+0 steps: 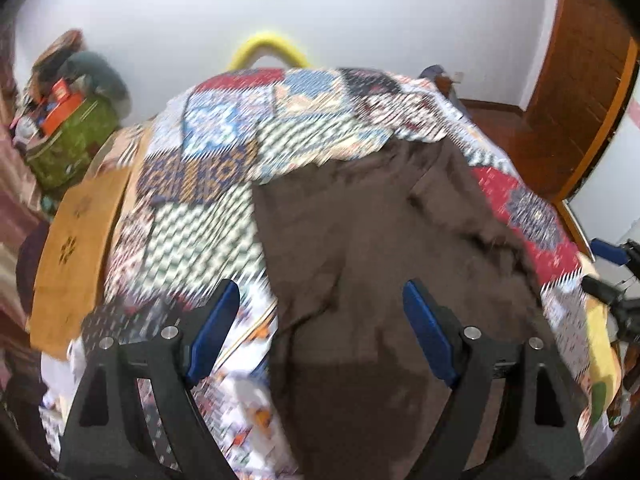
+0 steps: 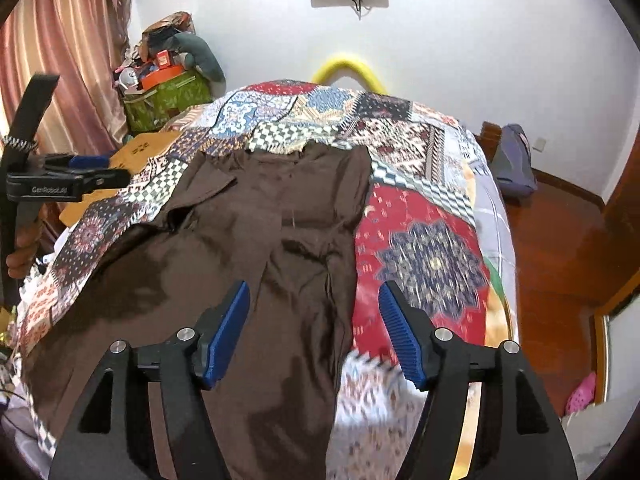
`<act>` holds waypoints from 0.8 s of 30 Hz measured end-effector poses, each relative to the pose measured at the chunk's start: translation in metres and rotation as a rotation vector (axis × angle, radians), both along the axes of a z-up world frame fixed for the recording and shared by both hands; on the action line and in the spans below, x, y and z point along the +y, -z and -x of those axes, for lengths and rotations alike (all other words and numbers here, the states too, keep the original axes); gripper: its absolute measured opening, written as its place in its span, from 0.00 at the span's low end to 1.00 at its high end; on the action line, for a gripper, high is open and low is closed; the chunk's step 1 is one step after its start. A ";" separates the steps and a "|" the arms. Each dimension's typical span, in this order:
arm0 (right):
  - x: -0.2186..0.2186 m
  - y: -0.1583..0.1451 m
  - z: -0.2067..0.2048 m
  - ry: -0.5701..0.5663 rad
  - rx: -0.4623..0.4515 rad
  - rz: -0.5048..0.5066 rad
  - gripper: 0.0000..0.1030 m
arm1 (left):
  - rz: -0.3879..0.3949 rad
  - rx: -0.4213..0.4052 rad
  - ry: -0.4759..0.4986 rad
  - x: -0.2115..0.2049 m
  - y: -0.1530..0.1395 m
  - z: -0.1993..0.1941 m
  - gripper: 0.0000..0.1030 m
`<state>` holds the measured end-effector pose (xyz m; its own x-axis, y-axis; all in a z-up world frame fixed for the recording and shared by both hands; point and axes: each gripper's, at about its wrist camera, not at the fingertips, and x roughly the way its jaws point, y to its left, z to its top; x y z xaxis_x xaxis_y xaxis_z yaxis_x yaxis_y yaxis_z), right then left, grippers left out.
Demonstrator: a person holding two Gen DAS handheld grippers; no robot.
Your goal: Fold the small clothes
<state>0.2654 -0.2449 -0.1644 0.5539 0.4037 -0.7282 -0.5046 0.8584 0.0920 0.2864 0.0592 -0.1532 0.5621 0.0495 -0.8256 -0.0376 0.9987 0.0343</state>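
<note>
A dark brown garment (image 1: 372,248) lies spread flat on a bed with a patchwork quilt (image 1: 224,152). My left gripper (image 1: 320,300) is open and empty, hovering above the garment's left edge. The right wrist view shows the same garment (image 2: 264,232) on the quilt (image 2: 420,248), collar end far from me. My right gripper (image 2: 314,300) is open and empty above the garment's right edge. The left gripper (image 2: 120,176) shows at the left of the right wrist view. The right gripper (image 1: 600,268) shows at the right edge of the left wrist view.
An orange-brown pillow (image 1: 76,240) lies at the bed's left side. A green bag (image 2: 168,98) piled with clutter stands by the pink curtain (image 2: 68,60). A yellow curved bar (image 2: 348,68) rises behind the bed. A wooden floor (image 2: 560,248) and a blue backpack (image 2: 514,160) lie right.
</note>
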 end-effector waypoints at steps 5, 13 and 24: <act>-0.007 0.028 0.018 0.012 0.088 0.017 0.61 | 0.020 0.101 -0.040 0.026 0.035 0.038 0.81; -0.006 0.085 0.033 0.000 0.261 0.001 0.61 | 0.086 0.204 -0.011 0.022 0.082 0.086 0.75; 0.016 0.085 0.041 -0.043 0.266 -0.049 0.08 | 0.202 0.173 -0.041 0.031 0.087 0.095 0.03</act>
<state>0.2242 -0.2293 -0.2497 0.3271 0.4610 -0.8249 -0.4929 0.8280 0.2673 0.1914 0.0903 -0.2397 0.4128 -0.1059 -0.9047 -0.0894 0.9837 -0.1560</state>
